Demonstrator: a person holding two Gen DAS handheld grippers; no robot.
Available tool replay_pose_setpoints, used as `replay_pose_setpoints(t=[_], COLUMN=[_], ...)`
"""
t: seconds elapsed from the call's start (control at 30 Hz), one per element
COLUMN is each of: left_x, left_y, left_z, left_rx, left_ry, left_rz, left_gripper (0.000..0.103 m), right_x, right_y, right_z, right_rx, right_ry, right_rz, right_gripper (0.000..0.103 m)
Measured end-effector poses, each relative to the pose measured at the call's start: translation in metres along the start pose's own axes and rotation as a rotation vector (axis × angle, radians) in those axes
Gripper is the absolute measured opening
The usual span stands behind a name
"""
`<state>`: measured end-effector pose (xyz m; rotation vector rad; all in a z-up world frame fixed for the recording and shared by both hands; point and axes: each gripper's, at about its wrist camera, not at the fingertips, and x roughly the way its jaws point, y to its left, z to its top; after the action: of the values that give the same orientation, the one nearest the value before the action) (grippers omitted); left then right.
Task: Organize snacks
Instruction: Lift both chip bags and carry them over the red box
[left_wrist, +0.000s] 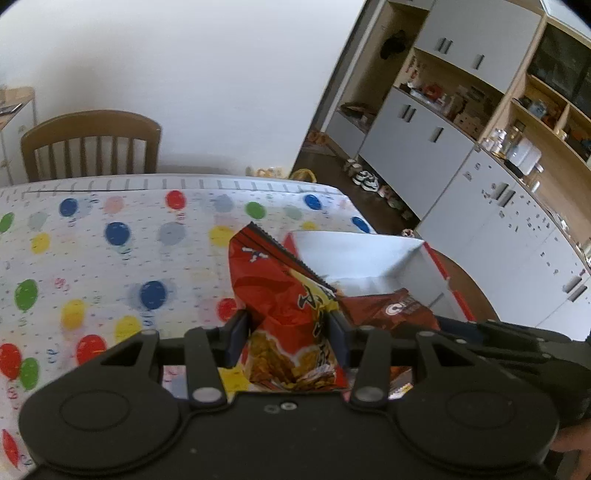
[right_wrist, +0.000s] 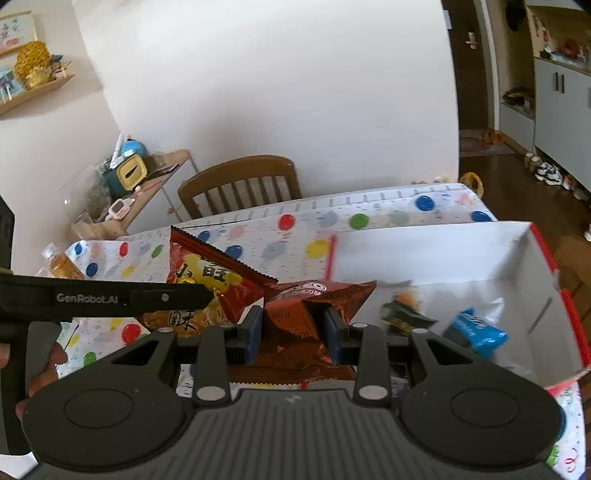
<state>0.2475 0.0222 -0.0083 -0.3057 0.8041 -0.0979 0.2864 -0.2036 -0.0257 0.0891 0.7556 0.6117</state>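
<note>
Both sets of fingers are clamped on snacks: right gripper on the Oreo pack, nearer the white box; left gripper holds the red chip bag just beside it.

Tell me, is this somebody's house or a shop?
Most likely somebody's home, a dining area. There is a table with a balloon-print tablecloth, a wooden chair pushed up to it, wall cupboards with kitchen things on the shelves, and shoes lined up on the floor.
</note>
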Motion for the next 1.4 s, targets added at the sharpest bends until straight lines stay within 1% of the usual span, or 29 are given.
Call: replay_pose_setpoints(t=[0.33,0.63,0.8,0.97,1.2,1.4], left_x=[0.030,0.067,0.088,0.112,0.140,0.166], left_y=[-0.056,-0.093,-0.109,-0.123,-0.131,-0.131], left_z=[0.001,0.003,0.001,0.004,0.023,0.033], left_rx=[0.039,0.072,0.096,0.137,0.152,0.165], left_ry=[0.020,0.056,0.085,0.109,0.114,0.138], left_rz=[-0.008,0.007,0.010,0.038,0.075,0.114], left_gripper=[0.044,0.044,0.044,0.044,0.045,0.045], right_x=[-0.020,-0.026,-0.021,-0.007,0.017,0.038], right_y=[-0.065,-0.136,-0.164,-0.179,-0.183,-0.188], right_z=[0.001,0.006,0.008,0.012,0.018,0.023], right_rx=[0.037,0.082,0.105,0.081,0.047,0.025], right_ry=[-0.018,-0.037,-0.027,-0.002,0.029,0.058], right_rz=[-0.033,-0.114,-0.145,-0.134,-0.132,-0.129], right_gripper=[0.035,0.035,0.035,0.035,0.035,0.035])
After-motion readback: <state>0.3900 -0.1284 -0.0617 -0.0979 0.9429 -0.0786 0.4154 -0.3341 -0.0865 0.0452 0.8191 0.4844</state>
